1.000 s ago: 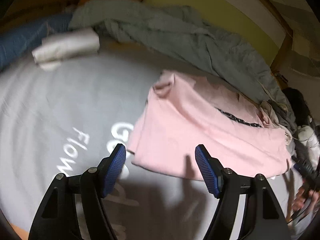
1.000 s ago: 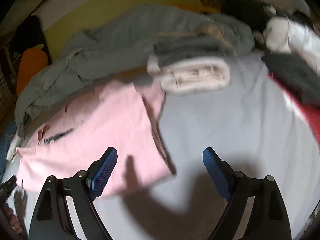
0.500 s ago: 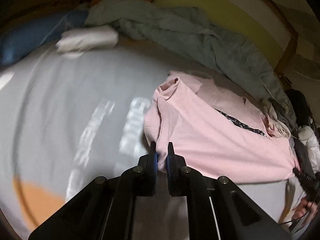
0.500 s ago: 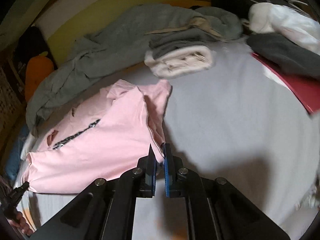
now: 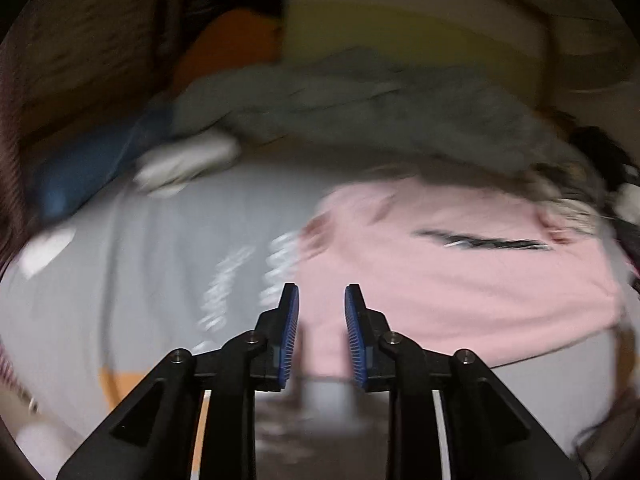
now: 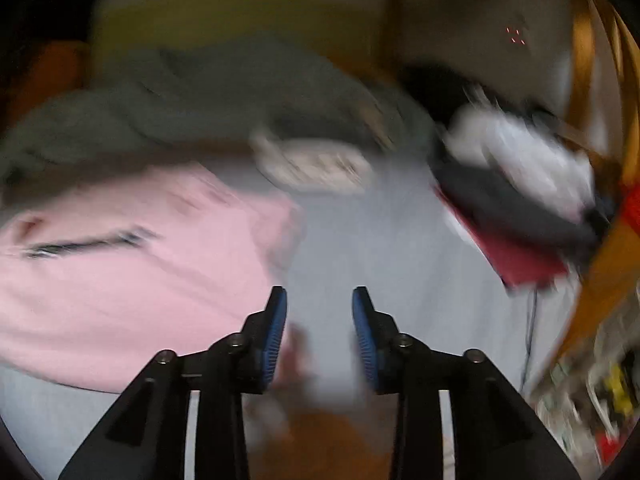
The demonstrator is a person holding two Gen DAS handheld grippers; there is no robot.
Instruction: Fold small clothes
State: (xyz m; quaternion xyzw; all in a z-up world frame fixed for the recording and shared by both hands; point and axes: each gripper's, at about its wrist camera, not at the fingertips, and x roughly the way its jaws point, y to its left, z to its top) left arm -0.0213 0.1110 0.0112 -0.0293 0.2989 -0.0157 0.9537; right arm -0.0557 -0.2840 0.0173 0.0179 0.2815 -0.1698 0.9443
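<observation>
A pink shirt (image 5: 460, 276) with a dark printed line lies spread on the grey bed sheet (image 5: 160, 272). It also shows in the right wrist view (image 6: 132, 280) at the left. My left gripper (image 5: 321, 300) is open a little and empty, over the shirt's near left edge. My right gripper (image 6: 319, 300) is open a little and empty, just right of the shirt's near right edge. Both views are blurred by motion.
A grey blanket (image 5: 360, 108) is heaped behind the shirt. A folded white cloth (image 5: 184, 160) lies at the back left. A rolled pale garment (image 6: 316, 164) sits behind, and a pile of dark, white and red clothes (image 6: 516, 192) is at the right.
Both grippers were shut on the pink shirt's near edge half a second ago. Now both have let go and opened partly, and pulled back. The shirt lies flatter.
</observation>
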